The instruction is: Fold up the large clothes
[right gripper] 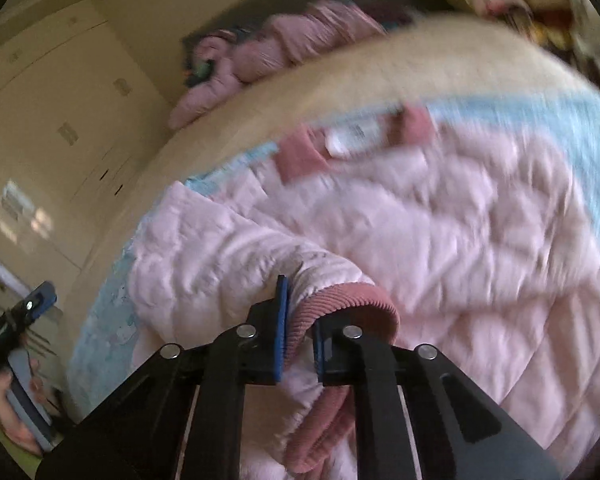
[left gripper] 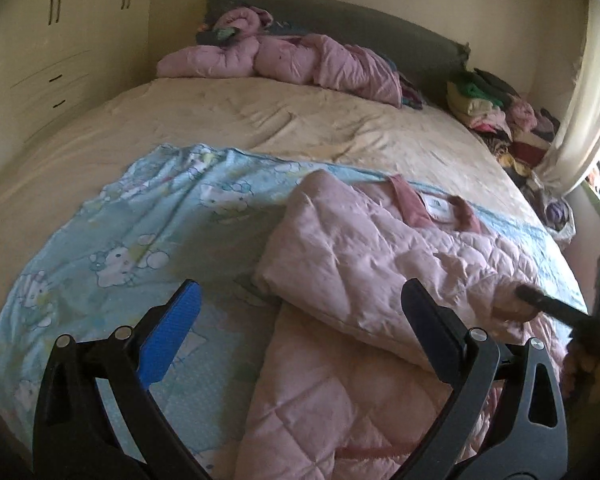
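A pale pink quilted jacket (left gripper: 364, 256) with darker pink collar and cuffs lies on a light blue cartoon-print sheet (left gripper: 140, 232) on the bed, its left side folded over the body. My left gripper (left gripper: 300, 300) is open and empty, held above the jacket's lower left edge. My right gripper (right gripper: 300, 320) is shut on the ribbed pink sleeve cuff (right gripper: 340, 304) and holds the sleeve over the jacket (right gripper: 440, 240). The right gripper also shows at the right of the left wrist view (left gripper: 518, 292), at the sleeve end. The right wrist view is blurred.
The bed has a cream sheet (left gripper: 280, 116). A bunched pink quilt (left gripper: 284, 60) lies at the grey headboard (left gripper: 360, 20). A heap of mixed clothes (left gripper: 496, 116) sits at the bed's far right beside a curtain (left gripper: 580, 112). Cream wardrobes (left gripper: 48, 52) stand left.
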`<state>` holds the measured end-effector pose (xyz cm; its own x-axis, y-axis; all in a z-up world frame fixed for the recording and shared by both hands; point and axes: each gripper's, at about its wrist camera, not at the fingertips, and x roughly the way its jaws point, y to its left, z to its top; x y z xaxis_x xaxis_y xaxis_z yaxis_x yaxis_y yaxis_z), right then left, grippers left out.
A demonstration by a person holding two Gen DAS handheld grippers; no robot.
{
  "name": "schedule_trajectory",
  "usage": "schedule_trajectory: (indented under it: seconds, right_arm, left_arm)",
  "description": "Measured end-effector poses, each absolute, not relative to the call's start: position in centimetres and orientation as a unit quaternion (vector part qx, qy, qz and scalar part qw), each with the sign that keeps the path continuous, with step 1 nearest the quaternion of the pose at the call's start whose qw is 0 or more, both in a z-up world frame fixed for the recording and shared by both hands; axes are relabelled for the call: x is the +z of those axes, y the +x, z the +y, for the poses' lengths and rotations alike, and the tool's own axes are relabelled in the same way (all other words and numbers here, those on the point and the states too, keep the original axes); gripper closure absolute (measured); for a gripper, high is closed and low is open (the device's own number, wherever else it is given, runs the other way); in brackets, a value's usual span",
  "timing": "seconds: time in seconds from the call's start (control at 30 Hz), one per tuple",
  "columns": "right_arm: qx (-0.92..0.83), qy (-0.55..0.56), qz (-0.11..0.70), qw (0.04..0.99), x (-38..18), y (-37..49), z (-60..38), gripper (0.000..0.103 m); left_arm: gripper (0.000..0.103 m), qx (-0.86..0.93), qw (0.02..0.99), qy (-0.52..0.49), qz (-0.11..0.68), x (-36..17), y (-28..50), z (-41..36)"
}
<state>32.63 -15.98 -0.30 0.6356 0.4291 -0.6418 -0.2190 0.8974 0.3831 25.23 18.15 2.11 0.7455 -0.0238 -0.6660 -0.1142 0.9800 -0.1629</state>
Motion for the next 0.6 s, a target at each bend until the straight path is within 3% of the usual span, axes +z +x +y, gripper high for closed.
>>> schedule_trajectory:
  seconds: [0.33, 0.6]
  right_arm:
    - [0.18, 0.032, 0.266, 0.947, 9.3, 32.6, -16.9, 0.098]
    - [0.129, 0.002, 0.247, 0.96, 10.5, 34.4, -19.8, 0.098]
  left_arm:
    - [0.009, 0.021, 0.925, -0.153, 0.346, 2.4, 27.3, 18.2]
    - [0.009, 0.02, 0.917, -0.18, 0.354, 1.3, 30.9, 16.9]
